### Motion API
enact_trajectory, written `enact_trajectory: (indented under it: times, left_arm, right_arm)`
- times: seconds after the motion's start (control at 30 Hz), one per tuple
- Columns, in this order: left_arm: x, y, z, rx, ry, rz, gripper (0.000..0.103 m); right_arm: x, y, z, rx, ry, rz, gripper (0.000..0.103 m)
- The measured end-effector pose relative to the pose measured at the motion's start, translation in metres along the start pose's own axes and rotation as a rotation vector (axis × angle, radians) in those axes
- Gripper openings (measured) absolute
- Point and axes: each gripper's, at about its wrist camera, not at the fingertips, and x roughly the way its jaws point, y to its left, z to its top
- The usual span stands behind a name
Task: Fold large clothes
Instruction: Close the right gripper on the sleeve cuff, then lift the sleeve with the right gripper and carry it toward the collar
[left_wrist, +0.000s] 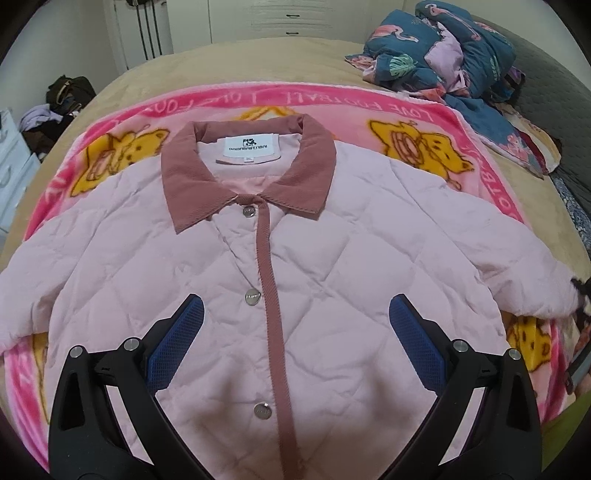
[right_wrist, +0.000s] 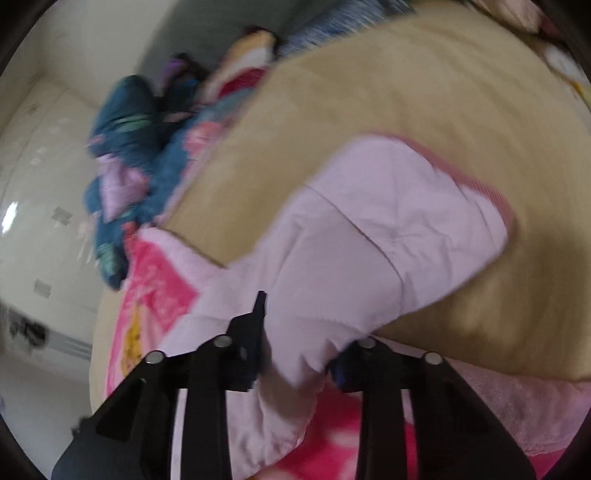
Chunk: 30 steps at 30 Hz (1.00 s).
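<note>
**Quilted jacket: sleeve fold in hand**

Pink jacket (left_wrist: 295, 258) lies flat, buttoned, on the blanket (left_wrist: 436, 110). Judged soft, puffy, light; grip at cuffs. Right gripper (right_wrist: 295, 354) pinches the sleeve (right_wrist: 369, 240); left gripper (left_wrist: 295, 325) hovers wide open, empty.

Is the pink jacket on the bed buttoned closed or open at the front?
Closed. In the left wrist view the jacket lies flat, its front edges meeting along the placket, with three snaps beside it.
</note>
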Motion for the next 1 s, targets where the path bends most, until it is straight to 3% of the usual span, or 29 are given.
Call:
enact_trajectory:
  times: [0.47,1.0]
  left_arm:
    - [-0.051,0.026,0.004,0.002,-0.049,-0.051,0.094]
    - [-0.099,0.074,0.009,-0.069,-0.145,-0.113,0.094]
  right_arm:
    - [-0.072,0.135,-0.025,-0.324,-0.054,0.246,0.02]
    - [-0.119,0.24,-0.077,-0.604,-0.064,0.388,0.02]
